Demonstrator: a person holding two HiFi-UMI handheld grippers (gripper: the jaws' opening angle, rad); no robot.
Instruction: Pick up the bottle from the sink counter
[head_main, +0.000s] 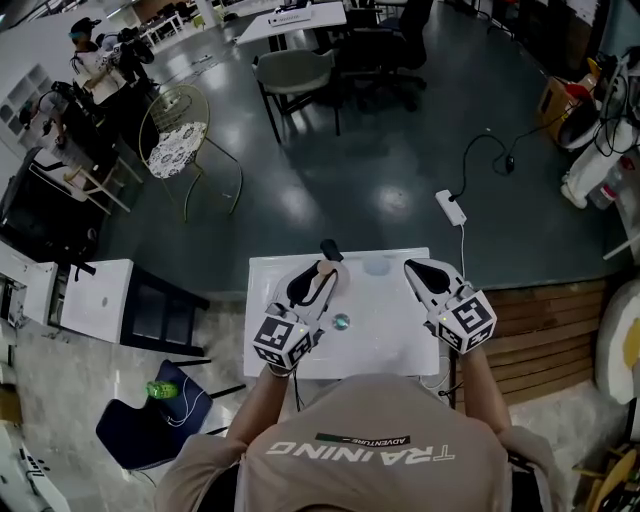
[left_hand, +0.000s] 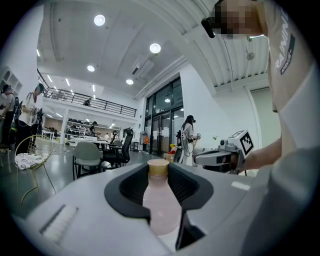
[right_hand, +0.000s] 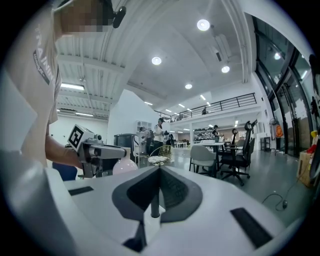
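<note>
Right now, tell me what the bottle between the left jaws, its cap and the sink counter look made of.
The bottle looks like plastic: milky pink, soft sheen, no glassy glints. Its cap is tan and smooth, probably plastic, possibly metal. The sink counter is white, smooth, faintly glossy: ceramic or solid surface, can't tell which.

Taupe short-sleeved shirt (head_main: 370, 440) with white TRAINING lettering; grey-white left tool (head_main: 320, 272) and right tool (head_main: 416, 268) carry black-and-white marker cubes (head_main: 283, 343).
</note>
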